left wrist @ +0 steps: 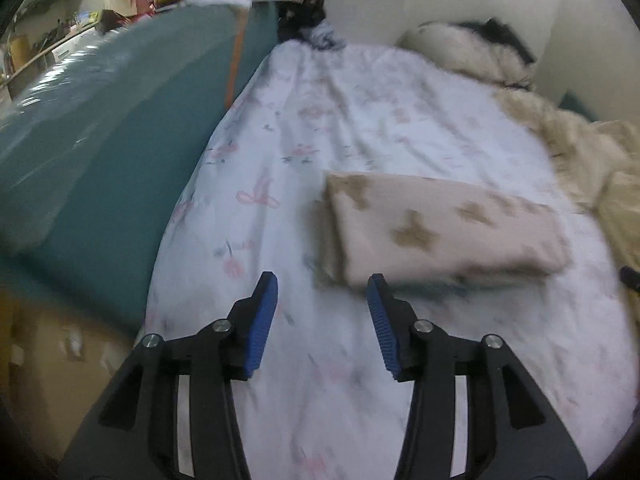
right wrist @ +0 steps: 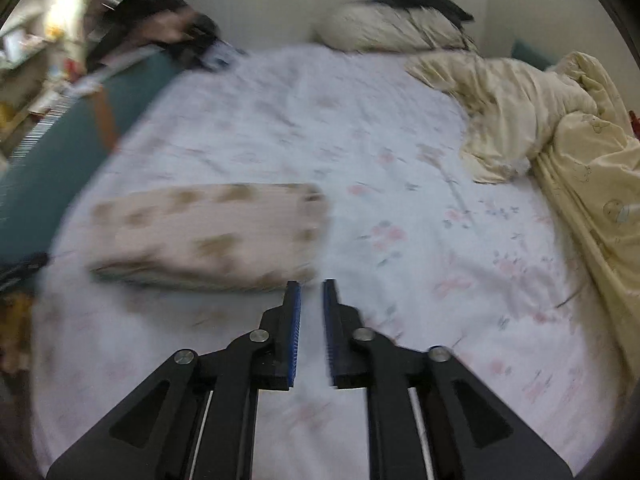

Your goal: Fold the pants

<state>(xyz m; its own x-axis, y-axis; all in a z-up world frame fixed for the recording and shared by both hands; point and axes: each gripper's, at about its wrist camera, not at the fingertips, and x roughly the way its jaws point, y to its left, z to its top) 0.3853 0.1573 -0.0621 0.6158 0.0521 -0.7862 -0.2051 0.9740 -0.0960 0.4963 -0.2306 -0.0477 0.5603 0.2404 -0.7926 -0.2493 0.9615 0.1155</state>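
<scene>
The pants (left wrist: 444,228) are beige with tan star shapes and lie folded into a compact rectangle on the floral bed sheet (left wrist: 320,128). They also show in the right wrist view (right wrist: 208,236), left of centre. My left gripper (left wrist: 322,286) is open and empty, just in front of the bundle's near left corner. My right gripper (right wrist: 311,288) has its jaws a narrow gap apart and holds nothing, just off the bundle's near right corner. Both views are motion-blurred.
A teal mattress or board (left wrist: 92,152) leans along the bed's left side. A cream duvet (right wrist: 560,132) is bunched on the right. A black-and-white pillow (right wrist: 392,24) lies at the head by the wall. Cluttered shelves (left wrist: 60,20) stand at far left.
</scene>
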